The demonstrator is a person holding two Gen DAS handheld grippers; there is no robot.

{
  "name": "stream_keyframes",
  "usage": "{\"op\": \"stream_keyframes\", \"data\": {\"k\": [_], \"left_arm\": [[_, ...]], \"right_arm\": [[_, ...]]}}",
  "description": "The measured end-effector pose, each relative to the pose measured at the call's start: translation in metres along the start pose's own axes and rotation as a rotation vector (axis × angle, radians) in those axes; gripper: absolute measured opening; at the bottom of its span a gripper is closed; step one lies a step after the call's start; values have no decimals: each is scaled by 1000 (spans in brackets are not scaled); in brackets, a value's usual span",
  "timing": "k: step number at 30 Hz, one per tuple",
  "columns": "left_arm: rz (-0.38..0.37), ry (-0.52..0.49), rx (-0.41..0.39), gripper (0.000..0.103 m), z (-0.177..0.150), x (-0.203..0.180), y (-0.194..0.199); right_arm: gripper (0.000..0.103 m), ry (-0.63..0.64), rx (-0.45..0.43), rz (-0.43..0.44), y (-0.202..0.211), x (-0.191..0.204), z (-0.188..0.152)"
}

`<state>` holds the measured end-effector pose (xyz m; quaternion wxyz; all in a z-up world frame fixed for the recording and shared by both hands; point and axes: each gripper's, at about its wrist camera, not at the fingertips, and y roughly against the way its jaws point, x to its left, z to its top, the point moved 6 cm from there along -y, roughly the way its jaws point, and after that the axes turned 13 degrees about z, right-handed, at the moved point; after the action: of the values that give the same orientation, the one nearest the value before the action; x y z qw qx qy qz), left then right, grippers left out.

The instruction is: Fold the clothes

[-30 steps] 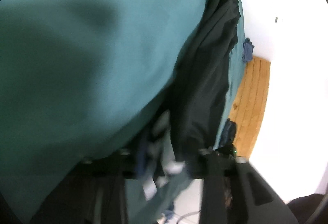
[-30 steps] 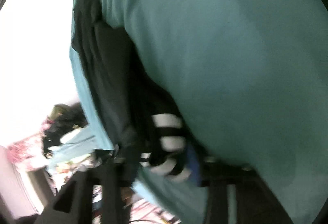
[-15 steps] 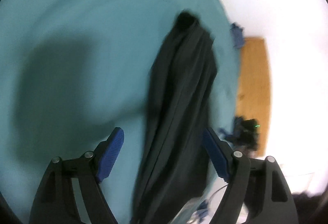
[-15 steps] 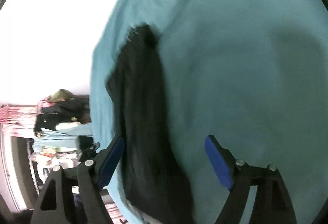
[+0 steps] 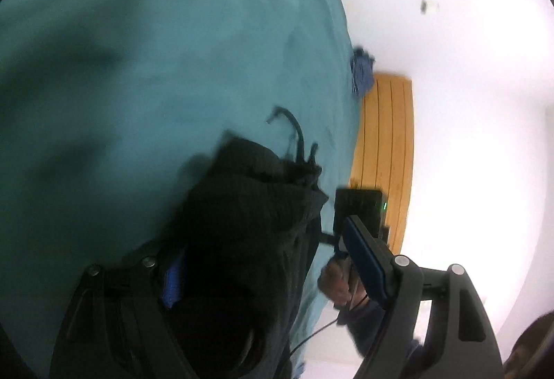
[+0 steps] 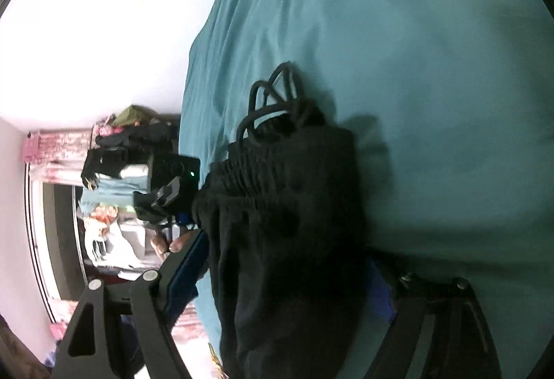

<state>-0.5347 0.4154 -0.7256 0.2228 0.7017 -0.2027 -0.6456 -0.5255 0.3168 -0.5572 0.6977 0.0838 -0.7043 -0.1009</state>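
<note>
While black trousers hide one pad | both hand-held grippers wide, unclamped

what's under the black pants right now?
The teal sheet shows all around the black pants, so they lie on it. The drawstring rests on the sheet beyond the waistband. Whatever sits directly beneath the fabric is covered.

The left gripper stands with jaws spread wide, having just been opening, dark cloth lying between its blue pads without being pinched. The right gripper is likewise wide apart and just opened, cloth between. Both point slightly downward, side by side.
</note>
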Motion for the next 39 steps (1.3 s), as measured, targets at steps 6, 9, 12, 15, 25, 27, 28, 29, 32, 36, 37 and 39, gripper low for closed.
{"op": "stream_keyframes", "data": {"k": [6, 9, 12, 15, 25, 27, 28, 29, 32, 36, 37, 39], "left_arm": [[100, -67, 44, 36, -18, 2, 0], [116, -90, 22, 30, -25, 1, 14], [101, -117, -9, 29, -34, -12, 29], [70, -143, -35, 29, -35, -27, 45], [-9, -230, -112, 29, -189, -64, 143], [-7, -231, -116, 29, -243, -51, 156], [-1, -227, -112, 29, -268, -45, 159], [5, -221, -107, 29, -291, -38, 160], [12, -186, -78, 29, -350, -10, 153], [17, -90, -63, 29, -400, 36, 129], [21, -74, -60, 29, -410, 48, 124], [43, -72, -52, 29, -418, 61, 114]], "right_arm": [[8, 19, 14, 9, -11, -3, 4], [8, 46, -23, 19, -10, -1, -3], [8, 65, -64, 35, -9, 15, 0], [8, 92, -101, 80, -3, 37, -15], [8, 202, -124, 177, 17, 128, -178], [8, 221, -108, 167, 15, 137, -222], [8, 220, -99, 165, 17, 137, -244], [8, 210, -88, 156, 14, 133, -270], [8, 163, -59, 146, 2, 114, -329], [8, 106, -22, 116, -12, 78, -390], [8, 96, -19, 101, -15, 68, -397], [9, 90, 1, 80, -23, 54, -407]]}}
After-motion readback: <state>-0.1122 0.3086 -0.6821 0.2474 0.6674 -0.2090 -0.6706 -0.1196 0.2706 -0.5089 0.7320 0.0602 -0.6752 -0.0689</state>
